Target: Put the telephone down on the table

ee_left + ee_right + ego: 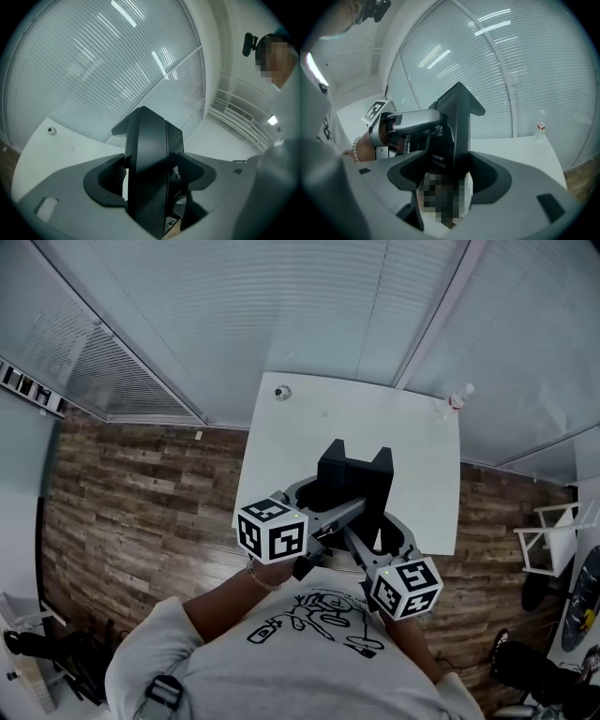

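The black telephone (354, 476) stands upright over the near half of the white table (309, 427), gripped from both sides. My left gripper (317, 498) comes in from the near left and is shut on it; in the left gripper view the telephone (149, 164) fills the gap between the jaws of that gripper (150, 187). My right gripper (386, 538) comes from the near right and is shut on the telephone (453, 126) too, its jaws (447, 183) pressed to its sides. I cannot tell whether the telephone's base touches the tabletop.
A small round object (282, 392) lies at the table's far left corner. A water bottle (457, 399) stands at the far right corner. Glass walls with blinds rise behind the table. Wood floor surrounds it, with a white rack (548, 540) at the right.
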